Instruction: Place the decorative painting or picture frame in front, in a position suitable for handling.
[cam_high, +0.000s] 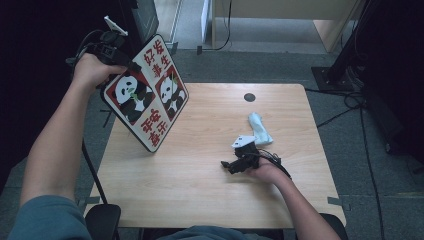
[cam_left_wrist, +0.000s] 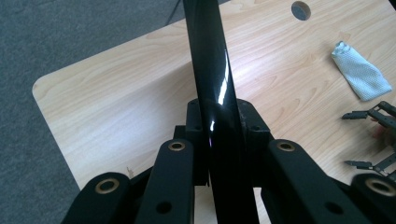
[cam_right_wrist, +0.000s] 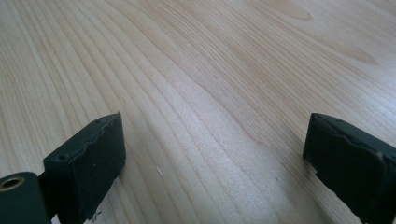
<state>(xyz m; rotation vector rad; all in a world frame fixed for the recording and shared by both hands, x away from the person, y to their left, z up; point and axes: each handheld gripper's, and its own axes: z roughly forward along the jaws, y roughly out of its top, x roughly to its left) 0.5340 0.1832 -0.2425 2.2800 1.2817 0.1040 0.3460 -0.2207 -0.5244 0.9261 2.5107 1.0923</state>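
black jaws of the left gripper (cam_high: 131, 64) clamp the panda board (cam_high: 146, 95), tilted on the table (cam_high: 210, 195); right gripper (cam_high: 231, 165) rests open. lifting it clear seems next.

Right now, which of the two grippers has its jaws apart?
The right gripper, resting low over the table with nothing between its jaws; the left gripper is clamped on the panda board.

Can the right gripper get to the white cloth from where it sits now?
Probably yes: the right gripper rests open on the table, the white cloth lies just beyond that hand, nothing between them.
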